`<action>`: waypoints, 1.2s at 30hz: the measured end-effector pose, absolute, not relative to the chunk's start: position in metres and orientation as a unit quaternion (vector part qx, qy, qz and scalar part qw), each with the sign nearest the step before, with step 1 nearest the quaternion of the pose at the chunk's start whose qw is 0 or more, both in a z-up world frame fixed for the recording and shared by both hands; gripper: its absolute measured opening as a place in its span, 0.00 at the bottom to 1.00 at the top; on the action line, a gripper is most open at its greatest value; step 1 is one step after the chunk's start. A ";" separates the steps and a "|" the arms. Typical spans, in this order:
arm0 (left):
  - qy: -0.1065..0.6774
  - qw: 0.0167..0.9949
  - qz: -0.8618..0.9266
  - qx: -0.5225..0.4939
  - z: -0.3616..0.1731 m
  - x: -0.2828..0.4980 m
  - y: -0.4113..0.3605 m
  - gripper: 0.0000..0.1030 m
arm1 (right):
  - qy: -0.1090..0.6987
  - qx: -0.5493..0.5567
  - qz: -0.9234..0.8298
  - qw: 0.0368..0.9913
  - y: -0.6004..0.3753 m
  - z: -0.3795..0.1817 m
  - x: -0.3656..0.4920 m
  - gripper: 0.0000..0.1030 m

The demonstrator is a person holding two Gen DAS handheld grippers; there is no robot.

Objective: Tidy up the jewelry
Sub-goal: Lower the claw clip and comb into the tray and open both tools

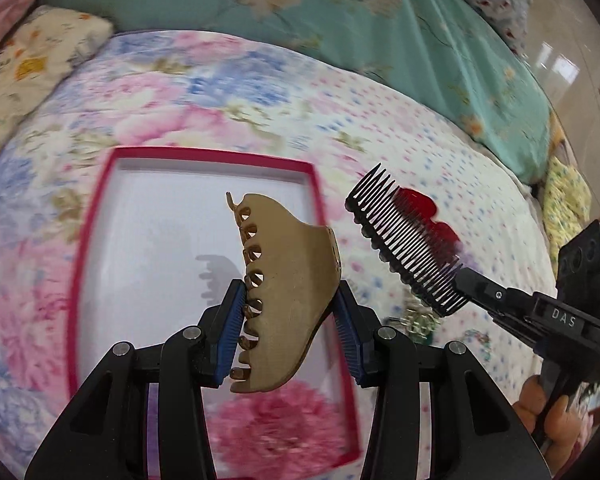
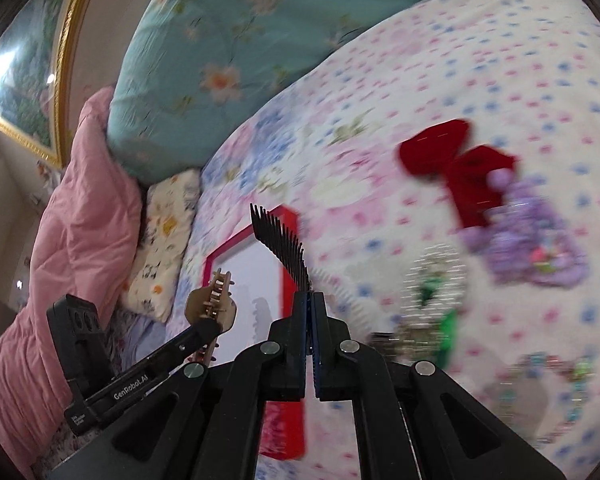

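The clip (image 1: 288, 300) was a tan claw clip of smooth matte plastic, with a curved back and a row of rounded interlocking teeth along one edge. My left gripper (image 1: 290, 320) grasped it across its width, one ribbed blue pad (image 1: 232, 332) on the toothed edge and the other on the back. The clip stood roughly upright, above the box (image 1: 100, 200).

The box was shallow and rectangular, with a thin pink-red rim and a plain white floor. The clip's shadow lay on that floor. No item was visible in the exposed part of the box.

The comb (image 1: 404, 240) was black hard plastic, with a straight spine and many fine, close-set teeth. My right gripper (image 2: 309, 300) was clenched fully on one end of it, so that the comb projected forward past the fingertips. It was in the air just beside the box's right edge, apart from the clip.

The box sat on a quilt (image 1: 380, 120), a soft padded fabric printed with pink and blue flowers and dots. On the quilt to the right lay a red bow (image 2: 456, 164), a lilac beaded piece (image 2: 536, 248) touching it, a silvery item with green parts (image 2: 436, 292) and a multicoloured bead loop (image 2: 556, 392); all were blurred. Beyond lay a teal floral pillow (image 2: 204, 60), a small cream pillow (image 2: 164, 248) and a pink blanket (image 2: 72, 240).
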State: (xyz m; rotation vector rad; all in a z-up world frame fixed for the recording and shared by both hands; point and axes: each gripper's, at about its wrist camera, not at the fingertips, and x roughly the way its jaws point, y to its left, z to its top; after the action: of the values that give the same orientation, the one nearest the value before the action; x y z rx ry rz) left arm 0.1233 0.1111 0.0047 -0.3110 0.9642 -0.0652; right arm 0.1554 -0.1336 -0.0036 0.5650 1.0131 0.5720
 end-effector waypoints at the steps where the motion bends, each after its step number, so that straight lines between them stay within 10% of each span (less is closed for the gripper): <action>1: 0.460 0.874 -0.025 -0.151 0.004 0.123 0.117 0.41 | 0.471 0.261 0.270 0.798 -0.127 -0.003 0.156 0.01; 36: 0.468 0.867 0.012 -0.172 -0.049 0.195 0.155 0.41 | 0.494 0.218 0.284 0.793 -0.030 -0.055 0.218 0.07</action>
State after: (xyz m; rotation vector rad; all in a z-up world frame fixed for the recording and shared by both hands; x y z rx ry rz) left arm 0.1947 0.1553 -0.0493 -0.3594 0.9802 0.0250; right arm 0.2182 -0.0302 -0.0546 0.4688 1.0618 0.6100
